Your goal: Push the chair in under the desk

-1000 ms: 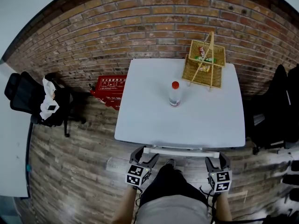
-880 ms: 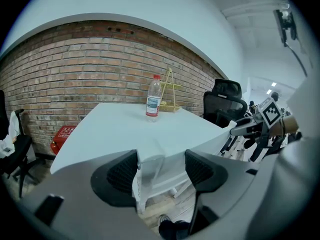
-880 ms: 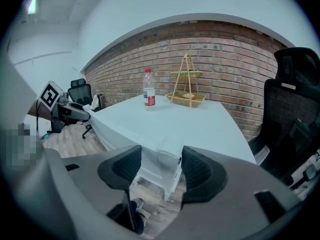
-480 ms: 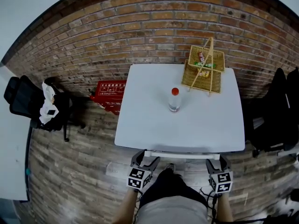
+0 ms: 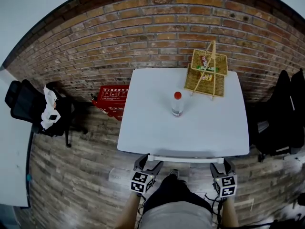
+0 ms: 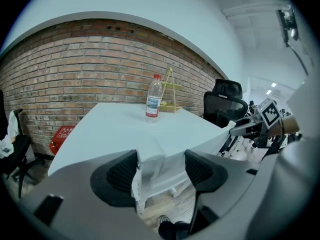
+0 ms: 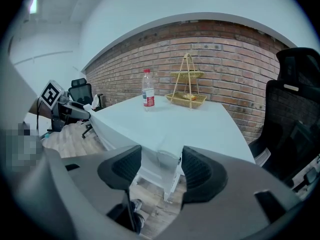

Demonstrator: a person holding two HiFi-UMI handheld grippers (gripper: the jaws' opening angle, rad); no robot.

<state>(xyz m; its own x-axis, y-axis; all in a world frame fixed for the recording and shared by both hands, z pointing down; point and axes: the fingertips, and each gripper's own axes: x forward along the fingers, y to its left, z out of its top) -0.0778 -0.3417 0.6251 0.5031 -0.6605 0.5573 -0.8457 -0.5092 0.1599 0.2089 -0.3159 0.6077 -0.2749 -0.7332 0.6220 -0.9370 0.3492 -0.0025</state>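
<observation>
- Head view: bright, even indoor light, no hard glare. White counter (image 5: 190,123) evenly lit; soft shadow below its lower edge on the floor (image 5: 71,175).
- Strong fisheye: brick wall (image 5: 143,37) bows into an arc, straight lines bend twd edges; frame corners pale, no detail.
- Both gripper views: round image w/ black vignette in corners, heavy barrel distortion.
- Left gripper view: brightest twd right of frame. Left tongs (image 6: 161,170) at bottom are close & soft; bottle (image 6: 154,96) mid-frame fairly sharp.
- Right gripper view: same even light. Right tongs (image 7: 160,168) at bottom out of focus, darker in own shade.
</observation>
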